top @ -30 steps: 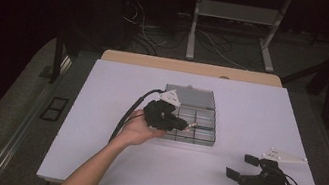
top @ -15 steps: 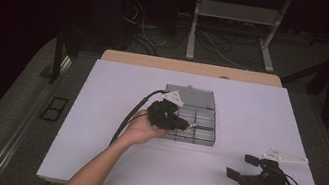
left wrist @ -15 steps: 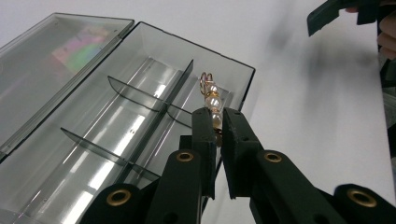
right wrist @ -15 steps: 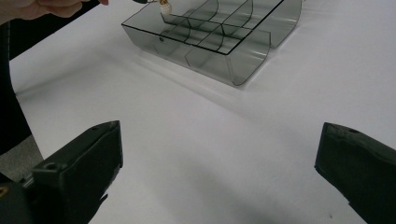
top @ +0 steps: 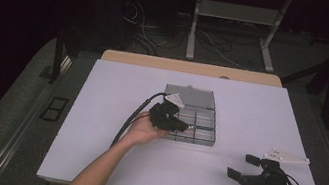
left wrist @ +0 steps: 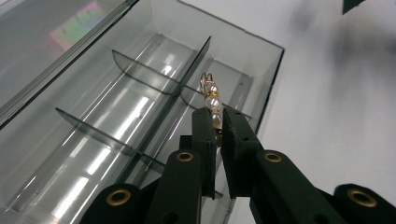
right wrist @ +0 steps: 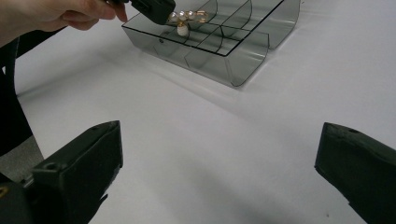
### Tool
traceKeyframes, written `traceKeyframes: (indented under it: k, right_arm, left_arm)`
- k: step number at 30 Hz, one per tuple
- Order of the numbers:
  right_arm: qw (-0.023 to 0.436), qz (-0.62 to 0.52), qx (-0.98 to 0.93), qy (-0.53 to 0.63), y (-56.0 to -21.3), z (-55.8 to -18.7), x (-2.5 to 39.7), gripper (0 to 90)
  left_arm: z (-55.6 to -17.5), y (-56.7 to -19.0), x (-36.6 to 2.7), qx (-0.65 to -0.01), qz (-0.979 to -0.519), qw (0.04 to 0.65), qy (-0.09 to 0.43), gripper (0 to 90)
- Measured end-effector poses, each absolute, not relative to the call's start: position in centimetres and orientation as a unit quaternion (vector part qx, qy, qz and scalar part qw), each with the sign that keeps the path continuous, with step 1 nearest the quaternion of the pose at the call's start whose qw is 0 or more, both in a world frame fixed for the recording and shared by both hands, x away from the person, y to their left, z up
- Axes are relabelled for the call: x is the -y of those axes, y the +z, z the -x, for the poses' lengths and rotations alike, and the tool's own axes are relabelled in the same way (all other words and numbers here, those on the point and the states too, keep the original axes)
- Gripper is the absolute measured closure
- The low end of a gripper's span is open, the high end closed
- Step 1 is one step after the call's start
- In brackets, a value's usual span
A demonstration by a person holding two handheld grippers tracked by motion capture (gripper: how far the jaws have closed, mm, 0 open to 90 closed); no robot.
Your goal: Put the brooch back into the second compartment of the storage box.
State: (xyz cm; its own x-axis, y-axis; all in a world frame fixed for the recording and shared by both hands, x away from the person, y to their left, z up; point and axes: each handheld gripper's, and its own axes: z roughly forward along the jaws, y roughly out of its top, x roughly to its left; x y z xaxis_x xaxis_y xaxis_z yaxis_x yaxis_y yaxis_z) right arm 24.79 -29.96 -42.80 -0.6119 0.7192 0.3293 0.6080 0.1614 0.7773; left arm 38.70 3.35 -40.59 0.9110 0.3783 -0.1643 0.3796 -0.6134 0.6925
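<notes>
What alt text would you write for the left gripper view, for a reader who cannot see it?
The left gripper holds a small gold pin with white pearl beads between its two black jaws, above a clear smoky-grey plastic box with dividers. The box stands on a white table.

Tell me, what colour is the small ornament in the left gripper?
White pearl beads on gold wire; the ornament shows best in the left gripper view, clamped by the left gripper.

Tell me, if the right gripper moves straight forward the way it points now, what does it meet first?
Probably the near curved wall of the clear divided box. Before it, the right gripper faces bare white table; depth is uncertain.
</notes>
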Motion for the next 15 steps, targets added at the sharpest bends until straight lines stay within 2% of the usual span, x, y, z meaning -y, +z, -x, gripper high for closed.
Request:
traceKeyframes:
  k: [15]
  right_arm:
    - [0.059,-0.435,-0.760,0.479,-42.78,-24.80,30.08,0.6]
  left_arm:
    - [-38.89,-41.31,-3.22,-0.226,-0.895,0.384,-0.004,82.0]
